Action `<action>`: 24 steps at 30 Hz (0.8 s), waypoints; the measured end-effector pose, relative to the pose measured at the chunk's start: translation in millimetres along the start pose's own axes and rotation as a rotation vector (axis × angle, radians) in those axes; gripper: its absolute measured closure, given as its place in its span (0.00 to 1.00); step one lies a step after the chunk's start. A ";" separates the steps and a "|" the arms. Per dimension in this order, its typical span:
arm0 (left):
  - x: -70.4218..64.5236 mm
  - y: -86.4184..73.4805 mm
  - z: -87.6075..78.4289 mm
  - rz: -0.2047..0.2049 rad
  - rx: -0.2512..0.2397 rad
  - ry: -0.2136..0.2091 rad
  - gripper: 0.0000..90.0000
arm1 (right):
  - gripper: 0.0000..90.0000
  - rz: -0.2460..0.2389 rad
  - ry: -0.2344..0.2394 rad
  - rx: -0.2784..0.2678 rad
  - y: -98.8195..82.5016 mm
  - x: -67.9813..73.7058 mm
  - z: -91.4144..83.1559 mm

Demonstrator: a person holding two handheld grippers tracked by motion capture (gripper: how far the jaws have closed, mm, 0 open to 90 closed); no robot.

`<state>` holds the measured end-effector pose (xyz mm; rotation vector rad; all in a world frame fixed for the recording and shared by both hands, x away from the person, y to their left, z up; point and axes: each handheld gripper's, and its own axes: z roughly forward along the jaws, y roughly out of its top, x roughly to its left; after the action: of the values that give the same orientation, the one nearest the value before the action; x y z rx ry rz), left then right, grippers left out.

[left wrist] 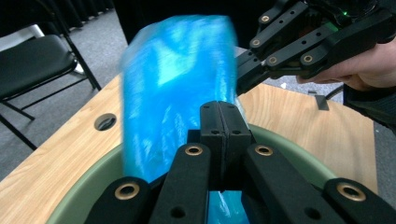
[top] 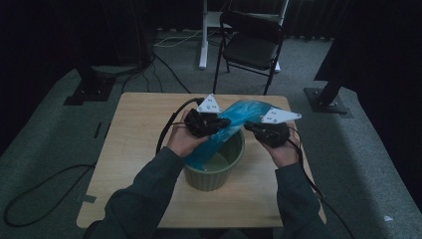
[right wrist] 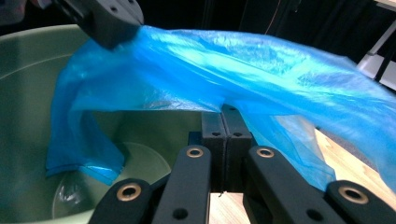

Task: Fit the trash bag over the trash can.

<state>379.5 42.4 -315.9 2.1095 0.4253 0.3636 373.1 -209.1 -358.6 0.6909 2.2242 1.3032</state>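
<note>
Blue plastic bag [top: 238, 122] is stretched between both tongs above the green bin [top: 219, 172]; it is pinched by the closed left gripper [top: 219, 121] and the closed right gripper [top: 250, 126].

Both my forearms come in from below, sleeves dark. Left hand-held gripper [top: 220, 123] jaws pressed together, angled right. Right hand-held gripper [top: 249, 127] jaws also clamped tight, pointing left toward the other; the two tips sit near each other.

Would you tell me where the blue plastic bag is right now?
In the high view, the blue plastic bag stretches between both grippers at table centre, its lower end inside the green bucket.
</note>
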 end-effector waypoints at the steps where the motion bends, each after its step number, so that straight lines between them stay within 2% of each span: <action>1: 1.4 -1.2 -2.0 -0.004 -0.002 0.003 1.00 | 1.00 0.001 -0.002 0.001 -1.3 -0.7 -0.3; 11: 17.6 -19.1 -21.5 -0.061 -0.025 0.035 1.00 | 1.00 0.019 -0.012 0.014 -11.3 -4.4 -4.6; 24: 26.2 -42.6 -38.7 -0.073 0.006 0.067 1.00 | 1.00 0.052 -0.038 0.031 -26.0 -11.8 -11.0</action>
<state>380.2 104.3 -328.8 2.0857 0.5419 0.3914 370.6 -234.7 -375.2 0.7834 2.2146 1.2721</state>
